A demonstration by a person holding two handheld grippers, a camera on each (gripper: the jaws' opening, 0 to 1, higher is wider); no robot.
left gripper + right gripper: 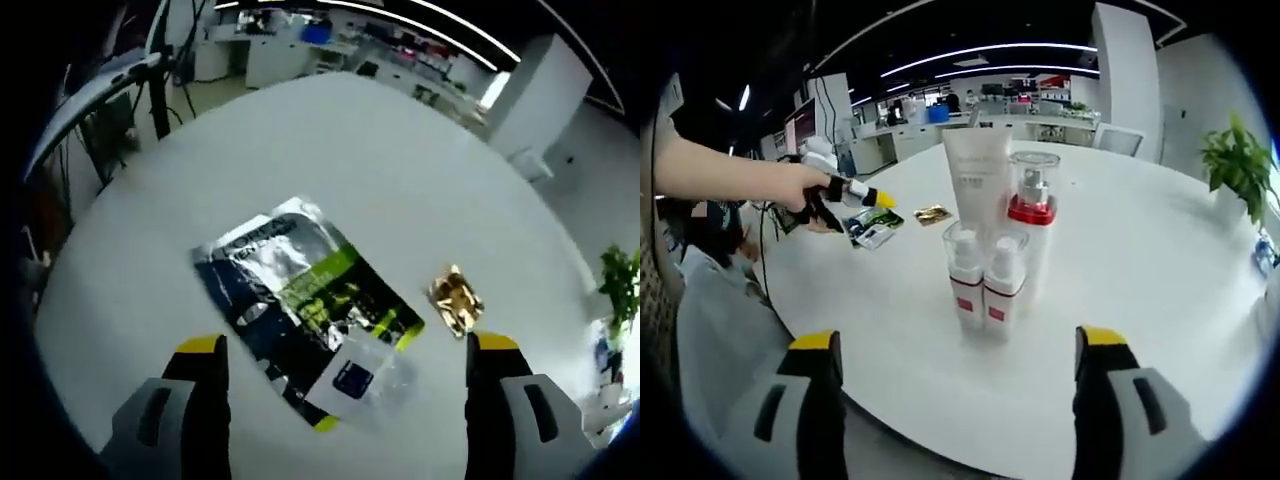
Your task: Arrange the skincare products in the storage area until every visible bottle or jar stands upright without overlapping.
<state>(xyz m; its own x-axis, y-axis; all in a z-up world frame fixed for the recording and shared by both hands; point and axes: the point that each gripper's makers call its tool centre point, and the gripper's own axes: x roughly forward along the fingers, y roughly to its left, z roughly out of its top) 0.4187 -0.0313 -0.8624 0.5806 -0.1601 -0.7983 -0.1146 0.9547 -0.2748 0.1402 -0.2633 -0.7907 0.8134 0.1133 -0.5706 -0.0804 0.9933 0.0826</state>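
1. White table (1160, 260) carried the whole skincare bunch: two small red-banded bottles (985, 280) upfront, touching each other, with a red-collared pump bottle (1032, 225) and a pale tube (978, 170) right behind, all upright.
2. Right gripper (958, 385) had its fingers wide, holding nothing; the bottles stood ahead, between them.
3. Left gripper (345, 395) was spread wide too, hovering over a flat foil sachet (300, 295) between its fingers, a small gold packet (456, 298) near the right finger.

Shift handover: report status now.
Left gripper open over foil sachet pack. Right gripper open, facing upright white-and-red skincare bottles. Gold wrapper lies apart.
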